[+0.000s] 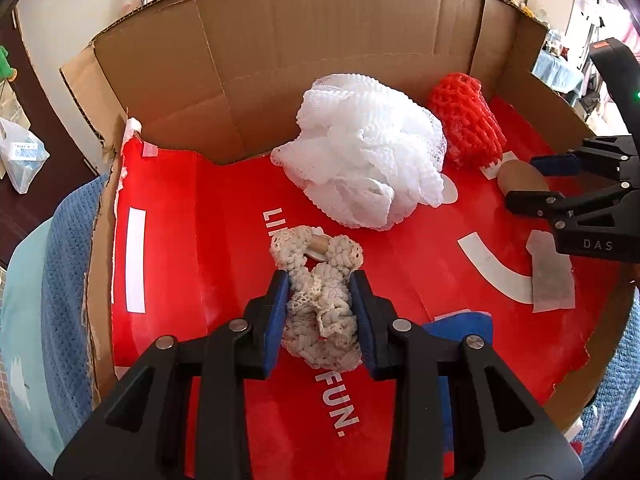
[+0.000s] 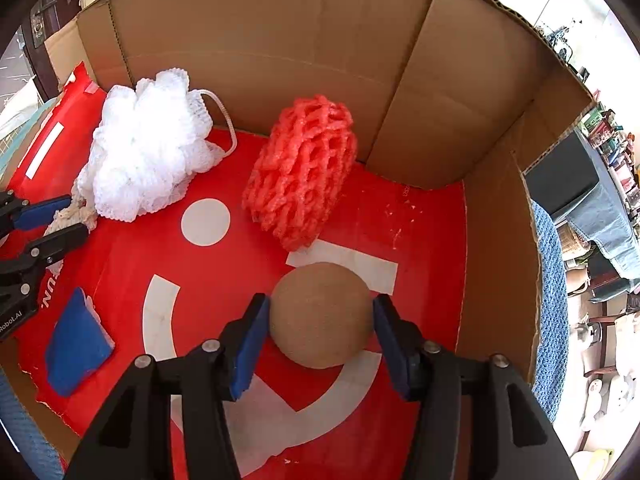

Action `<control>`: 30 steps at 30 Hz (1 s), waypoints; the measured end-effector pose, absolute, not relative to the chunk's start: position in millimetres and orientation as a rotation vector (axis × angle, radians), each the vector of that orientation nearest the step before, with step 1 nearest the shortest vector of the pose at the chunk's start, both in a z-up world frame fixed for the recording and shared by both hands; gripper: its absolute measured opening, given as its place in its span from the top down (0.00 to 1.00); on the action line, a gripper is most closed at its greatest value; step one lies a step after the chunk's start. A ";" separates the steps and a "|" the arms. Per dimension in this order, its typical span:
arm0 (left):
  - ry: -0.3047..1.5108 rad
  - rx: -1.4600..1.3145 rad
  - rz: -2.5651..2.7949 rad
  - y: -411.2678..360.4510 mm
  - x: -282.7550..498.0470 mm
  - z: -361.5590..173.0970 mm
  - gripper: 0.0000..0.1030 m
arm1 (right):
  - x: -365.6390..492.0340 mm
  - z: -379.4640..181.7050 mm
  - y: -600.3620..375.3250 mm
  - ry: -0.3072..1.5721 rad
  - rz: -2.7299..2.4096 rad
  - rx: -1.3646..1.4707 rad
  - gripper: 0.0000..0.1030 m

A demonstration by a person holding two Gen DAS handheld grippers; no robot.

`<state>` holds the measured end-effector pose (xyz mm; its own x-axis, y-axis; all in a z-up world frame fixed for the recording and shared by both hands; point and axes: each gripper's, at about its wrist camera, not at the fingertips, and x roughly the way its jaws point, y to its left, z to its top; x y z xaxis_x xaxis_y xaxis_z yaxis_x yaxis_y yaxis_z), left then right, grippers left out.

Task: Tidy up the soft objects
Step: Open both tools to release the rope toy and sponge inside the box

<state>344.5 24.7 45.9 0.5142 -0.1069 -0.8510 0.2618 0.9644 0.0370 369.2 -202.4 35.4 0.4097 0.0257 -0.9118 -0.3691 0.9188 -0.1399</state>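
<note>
My left gripper (image 1: 320,280) is shut on a cream crocheted piece (image 1: 320,312) over the red floor of an open cardboard box (image 1: 280,60). A white mesh puff (image 1: 360,156) and a red foam net (image 1: 466,124) lie beyond it. My right gripper (image 2: 320,304) is shut on a tan ball (image 2: 322,314) that rests on the red floor. In the right wrist view the red foam net (image 2: 302,172) lies just ahead, the white puff (image 2: 148,148) is at far left, and a blue sponge (image 2: 78,344) lies at lower left.
The box walls (image 2: 492,248) close in the back and right sides. A blue knitted cloth (image 1: 64,280) lies under the box. The left gripper (image 2: 64,220) shows at the left edge of the right wrist view. A plastic bag (image 1: 20,152) lies outside.
</note>
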 end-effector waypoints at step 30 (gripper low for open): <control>0.785 0.080 -0.234 28.4 286.8 109.2 0.27 | 318.2 98.3 -195.0 0.957 0.295 -0.284 0.21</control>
<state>286.8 28.4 109.2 0.6829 -0.1791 -0.7082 0.2385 0.9710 -0.0156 318.2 -195.0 98.3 0.5418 0.1208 -0.8318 -0.3687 0.9235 -0.1060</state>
